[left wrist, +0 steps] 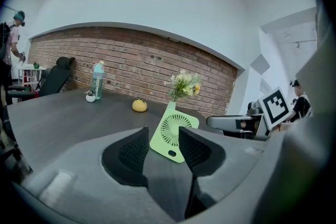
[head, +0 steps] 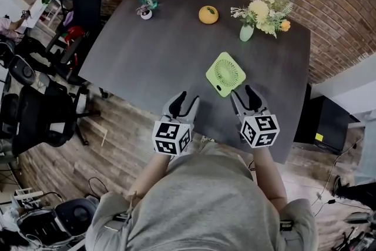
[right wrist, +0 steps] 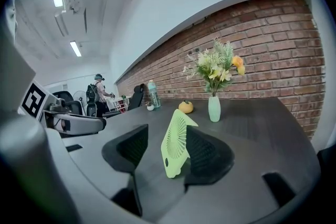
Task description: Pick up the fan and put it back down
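While poised just short of fan [head: 225, 73] with right gripper [head: 242, 91] wide, empty | left gripper [head: 188, 97] wide, empty too | straddle near edge squarely, squeeze gently, lift level

Head view from above; both gripper views low, near, toward one fan [left wrist: 173, 134].

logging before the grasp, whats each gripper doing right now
Left gripper: open, holding nothing.
Right gripper: open, holding nothing; the fan stands on the table in line with its jaws, not gripped.
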Demonstrator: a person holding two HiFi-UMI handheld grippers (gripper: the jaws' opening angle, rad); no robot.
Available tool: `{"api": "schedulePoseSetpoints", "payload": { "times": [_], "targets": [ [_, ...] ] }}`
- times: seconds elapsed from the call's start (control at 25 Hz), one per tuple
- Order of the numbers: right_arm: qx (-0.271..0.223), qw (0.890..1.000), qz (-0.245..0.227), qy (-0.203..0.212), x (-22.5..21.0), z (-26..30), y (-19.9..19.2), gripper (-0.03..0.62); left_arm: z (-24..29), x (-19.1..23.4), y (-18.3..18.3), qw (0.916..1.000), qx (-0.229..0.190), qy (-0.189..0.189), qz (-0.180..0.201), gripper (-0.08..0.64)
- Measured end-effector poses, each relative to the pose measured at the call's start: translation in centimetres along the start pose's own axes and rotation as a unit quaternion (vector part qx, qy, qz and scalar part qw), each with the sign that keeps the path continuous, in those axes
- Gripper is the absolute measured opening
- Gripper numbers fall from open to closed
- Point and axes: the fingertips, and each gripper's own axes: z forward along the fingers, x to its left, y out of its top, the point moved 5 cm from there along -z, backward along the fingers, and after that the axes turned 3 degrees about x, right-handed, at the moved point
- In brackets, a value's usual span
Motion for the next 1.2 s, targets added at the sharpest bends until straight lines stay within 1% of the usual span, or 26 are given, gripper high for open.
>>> {"api": "schedulePoseSetpoints", "payload": {
  "times": [0.56, 0.8, 1.2],
  "targets": [
    [0.04, 0.999, 0.005, 0.01, -3.9, 4.3, -1.4, 0.236, 3.9, 0.7, 0.3, 0.9998, 0.011, 0.014, -0.007, 0.167],
    [0.055, 0.998, 0.009, 0.026, -4.6, 5.8, -2.1, 0.255, 4.7, 0.7, 0.4, 0.9996, 0.013, 0.023, -0.012, 0.167],
    [0.071, 0.996, 0.019, 0.046, -4.8, 8.8, -3.2, 0.264, 4.9, 1.7, 0.2, 0.9988, 0.021, 0.042, -0.014, 0.167]
  ]
}}
